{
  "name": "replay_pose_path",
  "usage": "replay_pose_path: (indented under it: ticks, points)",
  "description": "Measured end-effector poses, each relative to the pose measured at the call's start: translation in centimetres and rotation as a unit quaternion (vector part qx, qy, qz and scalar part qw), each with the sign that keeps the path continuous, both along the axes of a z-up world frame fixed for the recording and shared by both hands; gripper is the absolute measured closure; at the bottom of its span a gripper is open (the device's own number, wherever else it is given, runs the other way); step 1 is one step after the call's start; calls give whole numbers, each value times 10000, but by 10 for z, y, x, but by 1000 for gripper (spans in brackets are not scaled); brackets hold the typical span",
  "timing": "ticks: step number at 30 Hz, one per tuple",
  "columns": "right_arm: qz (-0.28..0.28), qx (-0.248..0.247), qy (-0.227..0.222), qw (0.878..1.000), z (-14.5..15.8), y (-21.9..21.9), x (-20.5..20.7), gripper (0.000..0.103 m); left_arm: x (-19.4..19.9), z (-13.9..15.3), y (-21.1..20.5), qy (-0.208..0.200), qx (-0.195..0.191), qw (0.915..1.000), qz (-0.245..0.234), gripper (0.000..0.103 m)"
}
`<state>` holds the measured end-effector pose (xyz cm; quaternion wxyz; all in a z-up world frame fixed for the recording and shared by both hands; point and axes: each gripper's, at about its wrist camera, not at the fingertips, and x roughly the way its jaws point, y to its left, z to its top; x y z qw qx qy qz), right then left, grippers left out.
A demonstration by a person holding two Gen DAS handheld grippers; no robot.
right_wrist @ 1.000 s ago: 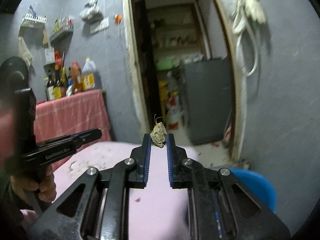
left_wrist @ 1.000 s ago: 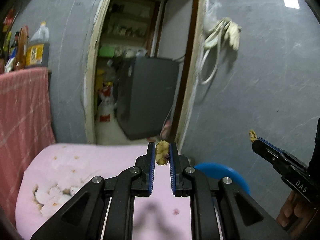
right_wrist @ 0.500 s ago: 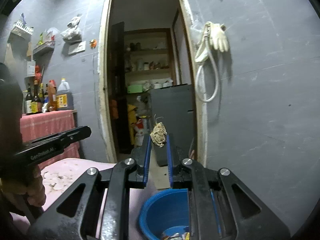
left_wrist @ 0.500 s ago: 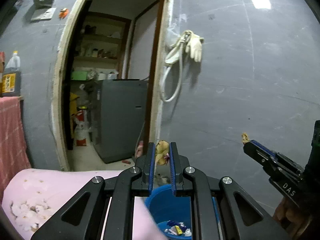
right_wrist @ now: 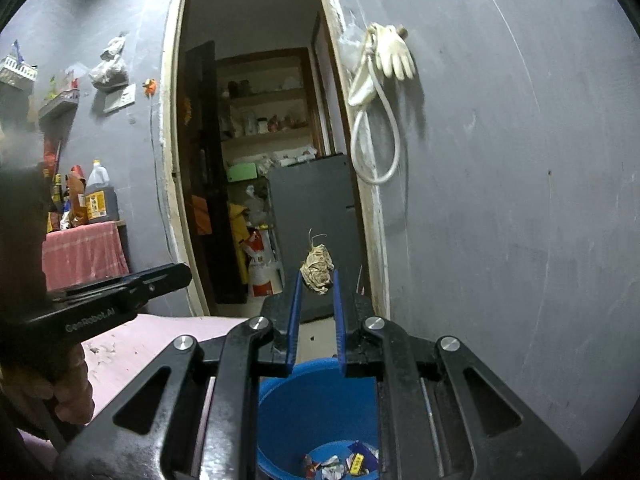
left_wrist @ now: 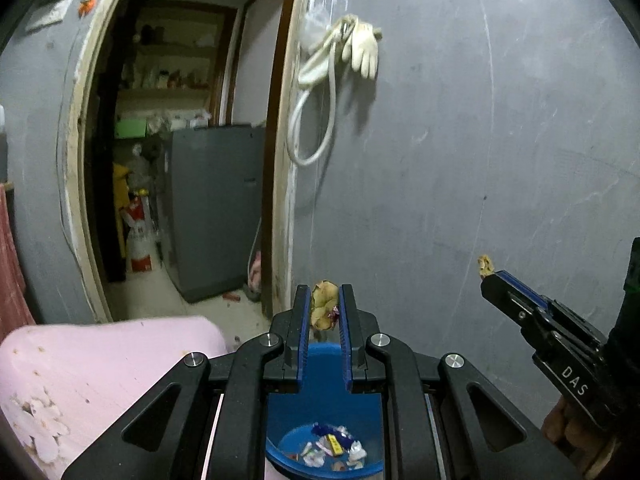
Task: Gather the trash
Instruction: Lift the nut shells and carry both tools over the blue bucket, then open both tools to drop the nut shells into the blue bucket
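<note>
Bucket (left_wrist: pixel 324 376) now below both grippers, scraps clamped.

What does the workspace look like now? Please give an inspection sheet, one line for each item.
Surface: pink table, stained, flaking at the near left corner.
Job's things: blue bin below both grippers, wrappers at its bottom; yellowish scrap; crumpled brown scrap.
Clutter: bottles on a red cloth.
Grippers: left gripper shut on yellowish scrap; right gripper shut on crumpled brown scrap.
Cables: white hose hanging on the wall.
Surroundings: grey wall, glove, open doorway with shelves.
</note>
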<state>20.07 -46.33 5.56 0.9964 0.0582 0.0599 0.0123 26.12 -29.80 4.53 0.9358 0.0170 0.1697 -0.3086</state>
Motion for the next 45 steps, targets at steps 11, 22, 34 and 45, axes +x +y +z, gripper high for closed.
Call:
replay_pose_path:
  ticks: [11, 22, 34, 45]
  points:
    - [63, 185, 976, 9950, -52, -12, 39, 87, 48, -62, -29, 1381, 458, 9894, -28, 92]
    - [51, 408, 1377, 9896, -75, -19, 56, 87, 77, -96, -30, 2123, 513, 9759, 31, 92]
    - [-48, 392, 1375, 9897, -69, -17, 55, 87, 79, -103, -27, 2263, 494, 9728, 69, 76]
    - [-108, 332, 1139, 9929, -49, -12, 40, 72, 67, -76, -8, 1915, 235, 9809, 240, 55]
